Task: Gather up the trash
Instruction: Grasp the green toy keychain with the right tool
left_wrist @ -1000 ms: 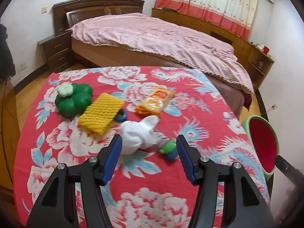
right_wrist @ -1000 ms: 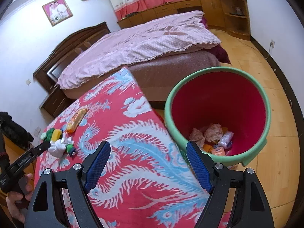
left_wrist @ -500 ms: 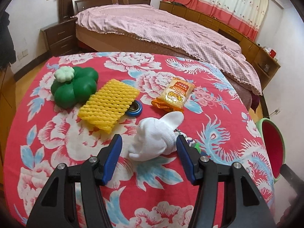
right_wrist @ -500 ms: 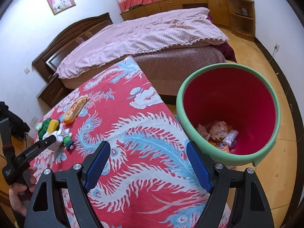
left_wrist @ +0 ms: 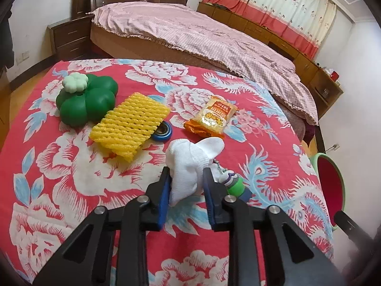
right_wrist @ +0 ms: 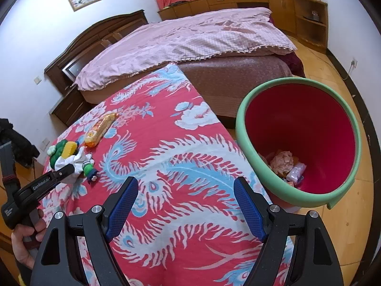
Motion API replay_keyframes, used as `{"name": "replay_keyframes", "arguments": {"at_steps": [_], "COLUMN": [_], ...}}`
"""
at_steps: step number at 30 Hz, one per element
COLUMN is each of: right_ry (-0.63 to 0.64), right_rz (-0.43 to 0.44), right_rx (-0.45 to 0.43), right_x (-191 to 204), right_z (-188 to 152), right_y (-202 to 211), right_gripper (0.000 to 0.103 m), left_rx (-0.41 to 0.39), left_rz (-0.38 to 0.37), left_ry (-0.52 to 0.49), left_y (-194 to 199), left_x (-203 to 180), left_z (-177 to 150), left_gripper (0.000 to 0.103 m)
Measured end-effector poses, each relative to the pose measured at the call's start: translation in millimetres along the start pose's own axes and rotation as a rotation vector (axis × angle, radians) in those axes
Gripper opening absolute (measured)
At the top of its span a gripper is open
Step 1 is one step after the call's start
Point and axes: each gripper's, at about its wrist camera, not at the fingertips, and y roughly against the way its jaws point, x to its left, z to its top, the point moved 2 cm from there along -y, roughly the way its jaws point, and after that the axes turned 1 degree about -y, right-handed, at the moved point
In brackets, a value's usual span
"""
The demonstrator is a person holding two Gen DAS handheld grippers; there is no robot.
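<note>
My left gripper (left_wrist: 185, 178) is shut on a crumpled white cloth (left_wrist: 190, 164) lying on the red floral table (left_wrist: 71, 190). The cloth also shows in the right wrist view (right_wrist: 73, 164), held by the left gripper (right_wrist: 65, 170). An orange snack packet (left_wrist: 212, 116) and a yellow foam net (left_wrist: 131, 125) lie beyond it. My right gripper (right_wrist: 185, 202) is open and empty over the table's right side. The green bin with a red inside (right_wrist: 297, 143) stands on the floor to the right, with several bits of trash in it.
A green clover-shaped toy (left_wrist: 85, 100) sits at the far left of the table. A blue ring (left_wrist: 163, 131) lies partly under the foam net. A small green and blue figure (left_wrist: 234, 186) lies right of the cloth. A bed (left_wrist: 190, 31) stands behind the table.
My left gripper moved forward and down and its jaws closed on the white cloth. My right gripper drifted a little, still open.
</note>
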Motion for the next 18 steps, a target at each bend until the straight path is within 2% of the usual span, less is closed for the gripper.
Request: {"name": "replay_keyframes", "arguments": {"at_steps": [8,18], "right_ry": [0.050,0.182], "right_rz": [0.039,0.100], "right_rx": [0.005,0.035], "right_x": [25,85], "right_z": [-1,-2], "right_y": [0,-18], "right_gripper": [0.083,0.083], "left_rx": [-0.058,-0.112], "left_rz": [-0.006,0.061], "left_ry": [0.024,0.071], "left_y": [34,63], "left_x": [10,43], "left_z": [-1,-8], "left_gripper": [0.025,0.025]}}
